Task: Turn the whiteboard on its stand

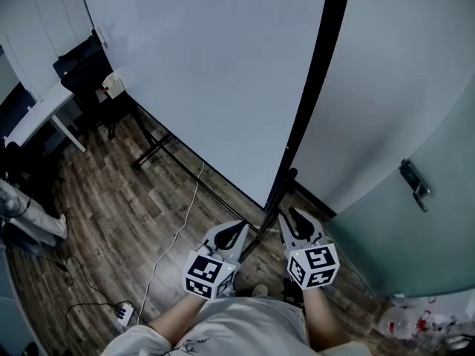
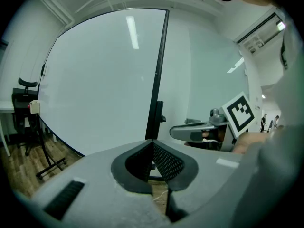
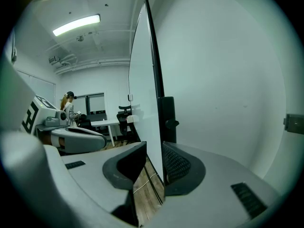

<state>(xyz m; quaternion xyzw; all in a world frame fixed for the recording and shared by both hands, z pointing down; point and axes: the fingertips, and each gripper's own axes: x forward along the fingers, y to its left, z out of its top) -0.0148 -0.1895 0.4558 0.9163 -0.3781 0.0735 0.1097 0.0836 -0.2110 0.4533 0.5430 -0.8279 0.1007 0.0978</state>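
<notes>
The left gripper sits pressed together and empty, just short of the upright whiteboard. Only the right gripper view shows the right gripper spread, with the board's edge standing between its jaws and a gap beside it.

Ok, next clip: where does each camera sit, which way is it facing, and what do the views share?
Head view: on the person's head, looking steeply down at the whiteboard, its stand and floor; left claw, right claw, forearms show.
Left gripper view: on the left claw, facing the board's front; own jaws together.
Right gripper view: on the right claw, looking along the board's edge, seen between parted jaws.
Shared: all show the board's black edge.
</notes>
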